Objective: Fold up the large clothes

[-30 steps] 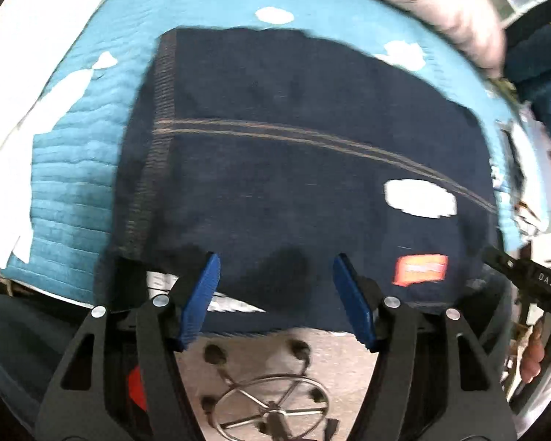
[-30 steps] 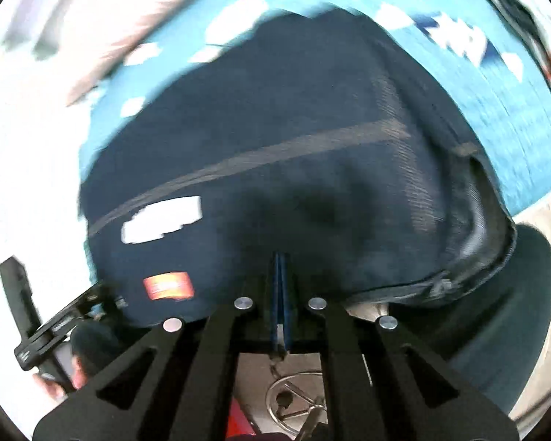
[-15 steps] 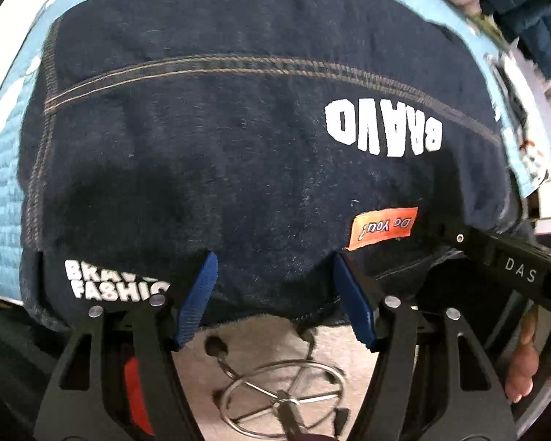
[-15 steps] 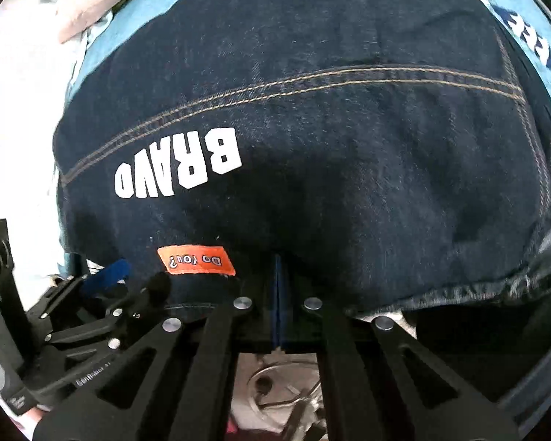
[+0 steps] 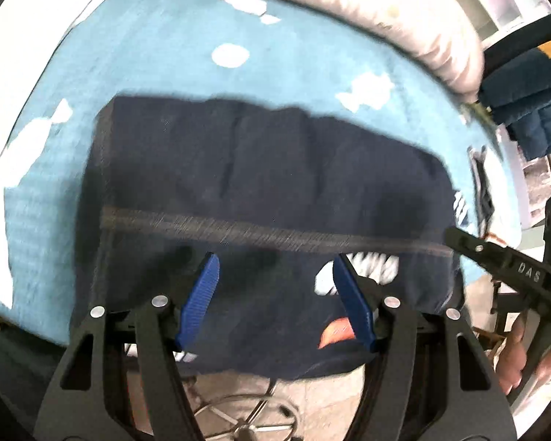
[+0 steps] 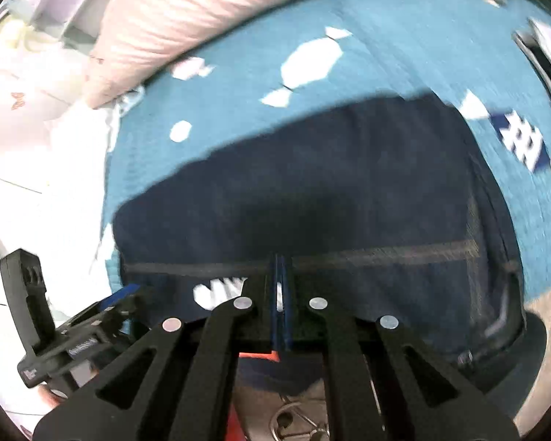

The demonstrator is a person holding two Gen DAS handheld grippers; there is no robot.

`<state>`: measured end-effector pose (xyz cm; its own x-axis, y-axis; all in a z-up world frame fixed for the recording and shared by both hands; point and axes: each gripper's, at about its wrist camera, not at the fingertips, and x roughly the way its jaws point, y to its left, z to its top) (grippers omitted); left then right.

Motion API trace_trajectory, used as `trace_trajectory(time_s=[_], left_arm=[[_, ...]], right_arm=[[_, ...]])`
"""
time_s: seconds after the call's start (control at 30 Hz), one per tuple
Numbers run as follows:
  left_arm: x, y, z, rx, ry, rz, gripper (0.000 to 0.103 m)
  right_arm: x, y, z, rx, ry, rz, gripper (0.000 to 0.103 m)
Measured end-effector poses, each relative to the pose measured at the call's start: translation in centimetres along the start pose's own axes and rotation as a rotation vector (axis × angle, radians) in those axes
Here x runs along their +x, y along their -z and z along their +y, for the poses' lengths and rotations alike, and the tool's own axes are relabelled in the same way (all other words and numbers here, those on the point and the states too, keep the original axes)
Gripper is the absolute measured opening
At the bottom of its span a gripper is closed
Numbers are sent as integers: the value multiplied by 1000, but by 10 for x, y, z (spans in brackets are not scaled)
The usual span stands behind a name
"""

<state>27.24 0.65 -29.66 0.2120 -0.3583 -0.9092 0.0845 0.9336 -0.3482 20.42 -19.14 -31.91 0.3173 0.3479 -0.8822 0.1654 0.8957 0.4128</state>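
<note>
A folded dark denim garment (image 5: 275, 183) with white lettering and an orange tag lies on a blue patterned blanket (image 5: 165, 55), its near edge hanging over the bed's edge. My left gripper (image 5: 275, 290) hovers over that near edge, open, and its blue pads (image 5: 202, 294) do not press the cloth. My right gripper (image 6: 281, 294) is shut with its pads together over the same edge of the denim garment (image 6: 330, 191); no cloth shows between them. The right gripper (image 5: 514, 268) also shows at the right of the left wrist view, and the left gripper (image 6: 84, 330) at the lower left of the right wrist view.
A pink quilt (image 5: 349, 0) lies along the far side of the blanket. A dark blue padded jacket (image 5: 525, 103) sits at the far right. Below the bed's edge are bare floor and a chair's metal wheel base (image 5: 238, 415). A hand (image 5: 514, 352) holds the right gripper.
Half a second ago both cameras were close over the denim, which filled the views. Both grippers have since drawn back, so the blanket and quilt show beyond it. Jaws are unchanged.
</note>
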Motion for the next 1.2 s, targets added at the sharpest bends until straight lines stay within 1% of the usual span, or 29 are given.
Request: trace_trajectory(time_s=[0.07, 0.13, 0.17, 0.2, 0.27, 0.3, 0.33, 0.37, 0.4, 0.43, 0.5, 0.57, 0.6, 0.63, 0.67, 0.7, 0.73, 0.77, 0.8, 0.83, 0.87, 0.9, 0.93, 0.97, 1.0, 1.03, 1.1, 1.13, 1.2], left_arm=[[8, -16, -5, 4, 58, 10, 65], [26, -32, -12, -12, 87, 42, 63], [33, -37, -8, -17, 64, 56, 56], [45, -43, -4, -5, 37, 88, 56], [64, -44, 7, 11, 50, 148, 55], [69, -44, 13, 10, 55, 158, 48], [71, -45, 17, 7, 60, 156, 44], [72, -46, 24, 6, 69, 164, 28], [72, -48, 33, -1, 47, 171, 6], [72, -51, 40, -10, 23, 174, 3], [68, -55, 64, -64, 84, 186, 3], [61, -56, 80, -99, 121, 193, 3], [56, -57, 84, -97, 90, 182, 3], [51, -57, 87, -82, 27, 166, 3], [45, -57, 89, -64, -14, 149, 3], [41, -56, 93, -78, -9, 145, 3], [37, -54, 95, -111, -16, 139, 3], [34, -52, 96, -120, -28, 137, 3], [30, -49, 92, -106, -53, 131, 3], [24, -46, 89, -85, -77, 122, 4], [17, -41, 81, -65, -90, 107, 4], [10, -36, 75, -53, -66, 98, 5], [3, -33, 73, -48, -28, 94, 7], [-4, -25, 62, -36, 42, 87, 12], [-8, -18, 53, -21, 83, 87, 13], [-9, -7, 37, 8, 116, 97, 14], [-1, 9, 18, 51, 126, 130, 13], [4, 15, 12, 67, 129, 146, 13], [20, 31, 2, 89, 126, 192, 13]], right_arm=[[5, -8, 15, -19, -56, 14, 3], [25, -19, 36, -43, -92, 48, 2], [36, -24, 44, -60, -98, 68, 1], [51, -30, 48, -69, -90, 93, 1], [73, -37, 48, -70, -71, 151, 1], [83, -39, 42, -67, -61, 178, 1], [93, -41, 34, -76, -12, 199, 0], [98, -43, 24, -94, 59, 198, 0], [100, -44, 16, -92, 64, 197, 0], [98, -45, -1, -61, 22, 212, 0], [86, -47, -25, -19, -6, 211, 0], [62, -48, -43, -54, 170, 133, 0], [52, -49, -58, -44, 165, 123, 0], [47, -49, -69, -6, 157, 133, 0], [39, -48, -85, 32, 233, 113, 0], [34, -47, -92, 41, 263, 99, 0], [30, -45, -101, 77, 252, 99, 0], [26, -42, -105, 119, 237, 93, 0], [23, -38, -103, 127, 253, 81, 0], [19, -31, -92, 100, 286, 56, 0], [14, -23, -78, 77, 284, 33, 1], [11, -18, -64, 60, 254, 22, 1], [6, -6, -43, 26, 183, 20, 1], [5, 7, -23, -9, 131, 32, 1], [6, 16, -8, -36, 101, 52, 1], [10, 31, 13, -72, 45, 93, 1], [23, 52, 43, -125, -33, 164, 1], [29, 59, 52, -150, -38, 185, 1], [44, 66, 63, -176, -10, 210, 1]])
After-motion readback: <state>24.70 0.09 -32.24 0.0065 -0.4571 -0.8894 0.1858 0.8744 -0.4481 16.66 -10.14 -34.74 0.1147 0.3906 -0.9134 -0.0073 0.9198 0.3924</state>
